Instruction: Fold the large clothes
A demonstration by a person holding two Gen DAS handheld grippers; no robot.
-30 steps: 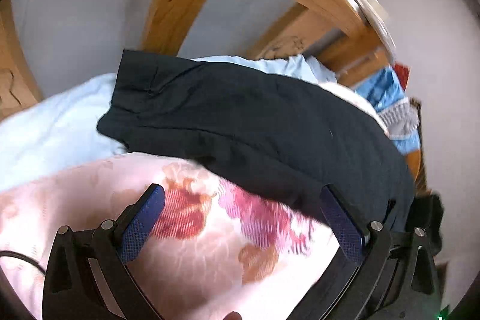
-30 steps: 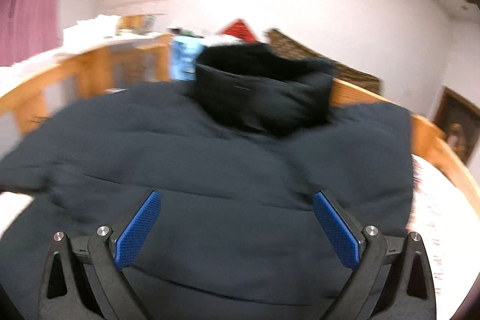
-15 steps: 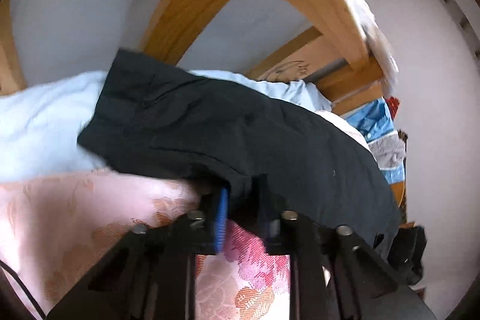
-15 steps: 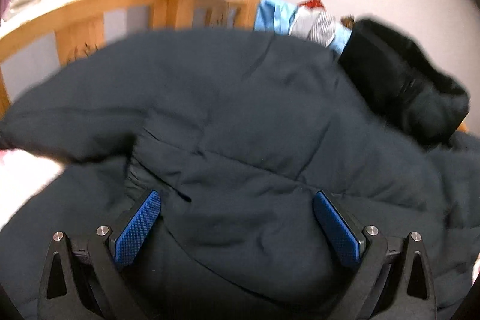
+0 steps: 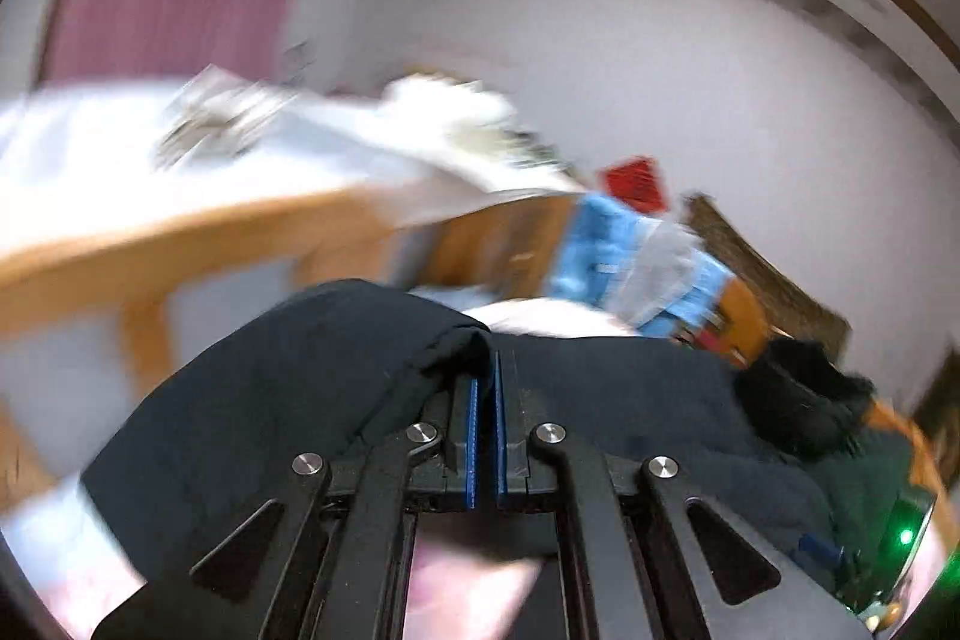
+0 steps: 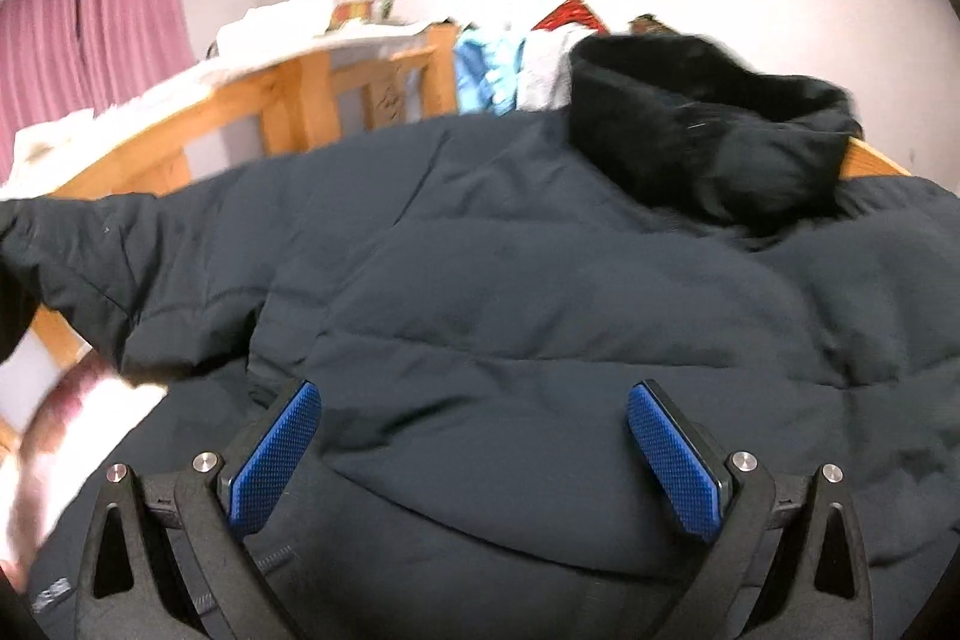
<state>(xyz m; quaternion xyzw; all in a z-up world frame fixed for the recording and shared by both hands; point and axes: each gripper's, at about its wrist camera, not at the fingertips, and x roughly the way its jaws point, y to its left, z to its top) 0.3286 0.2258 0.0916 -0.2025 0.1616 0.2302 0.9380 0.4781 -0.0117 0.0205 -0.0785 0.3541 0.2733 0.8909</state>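
We hold the left tongs (image 5: 485, 388) closed, their two blue pads nearly meeting, with the sleeve (image 5: 336, 370) of the dark padded jacket (image 6: 540, 292) bunched at their tips and draped off to their left. The fabric folds over the left finger and hangs down past it, so the tongs grip the sleeve's edge. The left wrist view is smeared, so finer detail of the pinch is hard to tell.

We keep the right tongs (image 6: 474, 451) wide open, blue pads (image 6: 276, 451) spread far apart, hovering low over the jacket's back panel. Nothing sits pinched between them; whether the fingers touch the cloth we cannot tell. The jacket lies spread across the bed straight ahead of these tongs, filling most of the view. Its black furry hood (image 6: 708, 124) lies beyond the tongs and to their right, heaped up at the far end. The lifted sleeve stretches off to the far left of the right tongs.

To the left of the right tongs, near their base, a patch of the pink floral bedspread (image 6: 72, 436) shows from under the jacket. Beyond the jacket runs a wooden bed frame (image 6: 240, 106), with blue and white clothes (image 6: 504, 70) hanging over it ahead of the tongs, and a pink curtain (image 6: 90, 34) far off to the left.
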